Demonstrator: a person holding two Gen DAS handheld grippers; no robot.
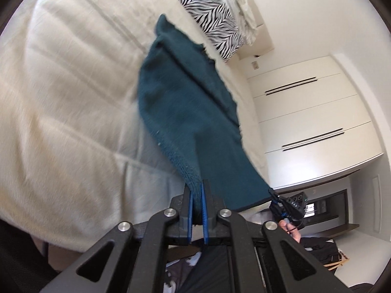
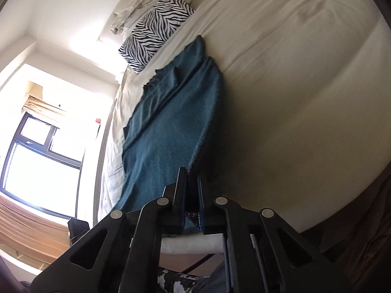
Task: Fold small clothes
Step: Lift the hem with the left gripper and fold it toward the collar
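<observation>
A dark teal knitted garment stretches across the cream bed sheet, its near edge lifted off the bed. My left gripper is shut on one near corner of it; the cloth is pinched between the blue pads. In the left wrist view the right gripper shows at the garment's other near corner, held by a hand. Seen from the right wrist, the same teal garment runs away over the sheet, and my right gripper is shut on its near edge.
A zebra-print pillow and crumpled white bedding lie at the head of the bed. White wardrobe doors stand beyond the bed's far side. A bright window fills the left of the right wrist view.
</observation>
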